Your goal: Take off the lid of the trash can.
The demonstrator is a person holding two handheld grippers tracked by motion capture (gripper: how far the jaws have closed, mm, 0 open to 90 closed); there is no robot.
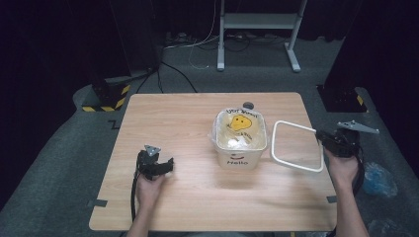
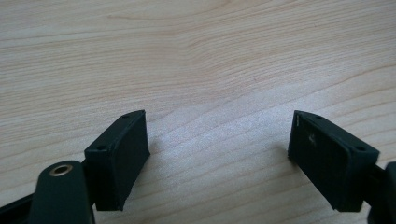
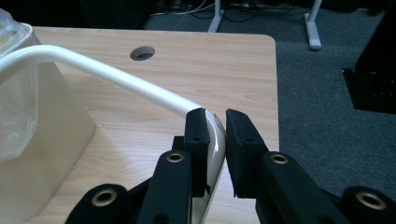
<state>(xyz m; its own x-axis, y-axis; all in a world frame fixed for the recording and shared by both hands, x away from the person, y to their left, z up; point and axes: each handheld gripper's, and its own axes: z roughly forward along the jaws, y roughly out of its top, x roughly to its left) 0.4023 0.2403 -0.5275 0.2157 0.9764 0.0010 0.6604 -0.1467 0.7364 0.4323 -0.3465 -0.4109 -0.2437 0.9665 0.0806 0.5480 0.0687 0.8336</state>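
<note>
**White frame pinched at right of picture**

The right hand-held gripper [image 1: 321, 136] holds one corner of the white square frame [image 1: 296, 146], its jaws narrow around the tube; the frame hangs right of centre, beside the bag-lined white bin [image 1: 240, 143]. At lower left, the left hand-held gripper [image 1: 165, 165] rests with jaws wide over bare desk [image 1: 188, 123].
</note>
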